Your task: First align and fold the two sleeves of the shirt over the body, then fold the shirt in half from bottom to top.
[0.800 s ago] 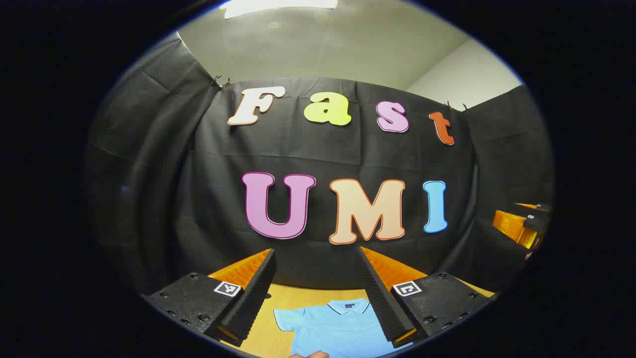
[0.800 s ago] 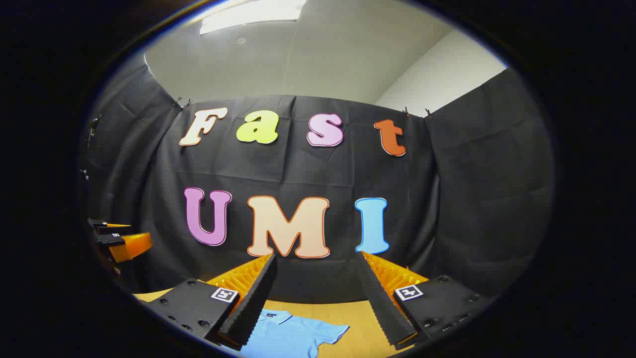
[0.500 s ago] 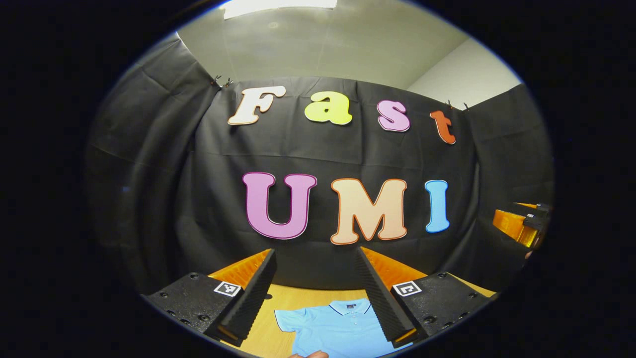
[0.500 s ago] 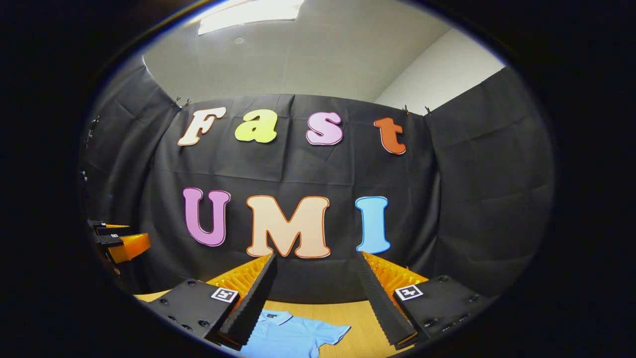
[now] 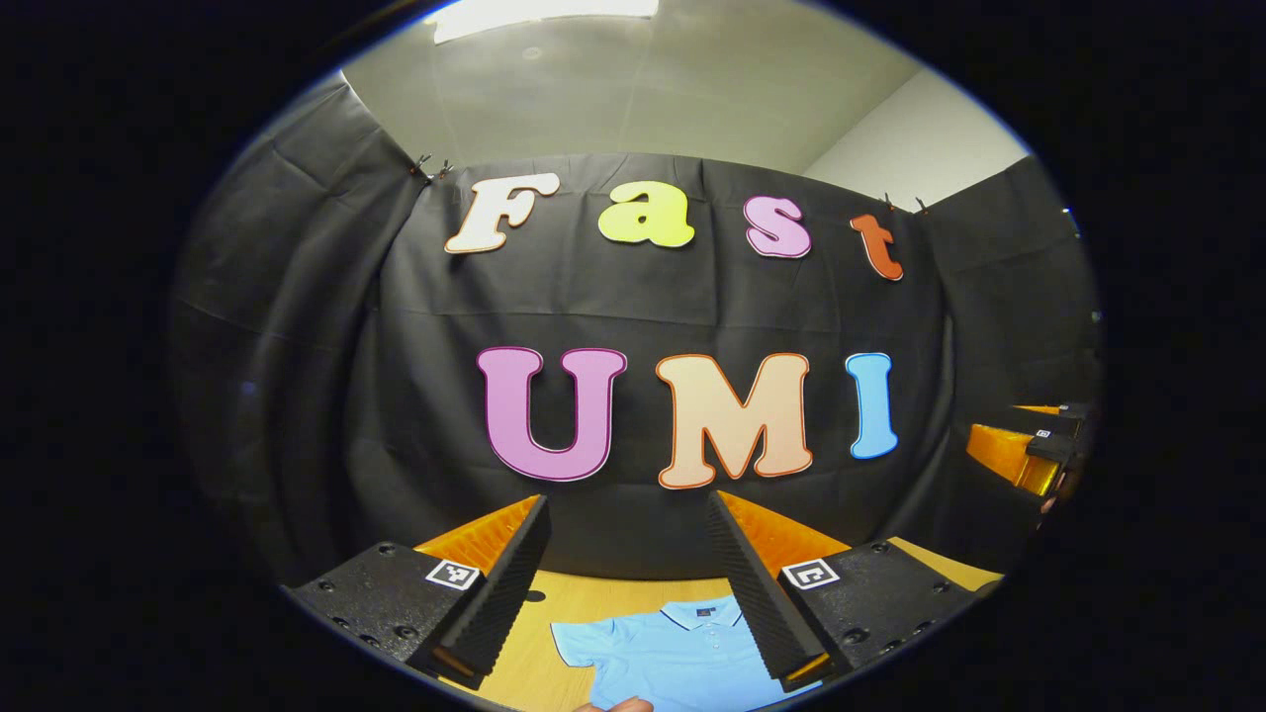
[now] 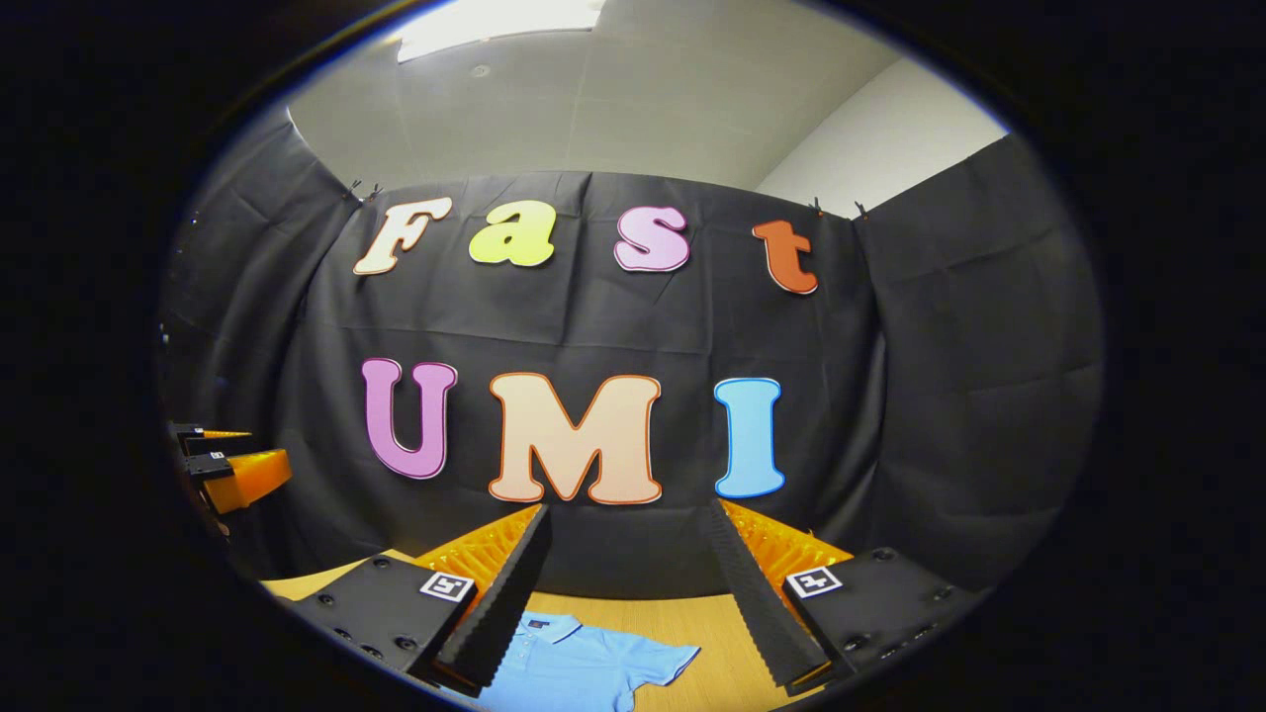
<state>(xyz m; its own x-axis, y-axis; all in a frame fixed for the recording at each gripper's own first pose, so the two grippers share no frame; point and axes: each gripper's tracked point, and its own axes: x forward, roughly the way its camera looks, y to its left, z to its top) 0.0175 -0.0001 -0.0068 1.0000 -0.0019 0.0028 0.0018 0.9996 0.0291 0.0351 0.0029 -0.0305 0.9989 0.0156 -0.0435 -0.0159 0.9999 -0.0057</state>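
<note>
A light blue polo shirt (image 5: 673,653) lies flat on the wooden table (image 5: 554,603), collar toward the far wall and one short sleeve spread out to the left. My left gripper (image 5: 627,500) hovers above it, held level and open, with nothing between its fingers. In the right gripper view the shirt (image 6: 584,667) shows its collar and the other sleeve spread to the right, below my right gripper (image 6: 628,508), which is also open and holds nothing. Each gripper appears at the other view's edge: the right gripper (image 5: 1039,450) and the left gripper (image 6: 223,460).
The black cloth wall (image 5: 633,297) closes the booth behind the table and on both sides. Bare table (image 6: 712,633) lies to the right of the shirt's sleeve. A fingertip of a hand (image 5: 618,705) pokes in at the bottom edge of the left gripper view.
Both grippers have shifted only slightly: the right gripper view has tipped a little downward and the left gripper view has drifted a little. Both stay open and the shirt lies as before.
</note>
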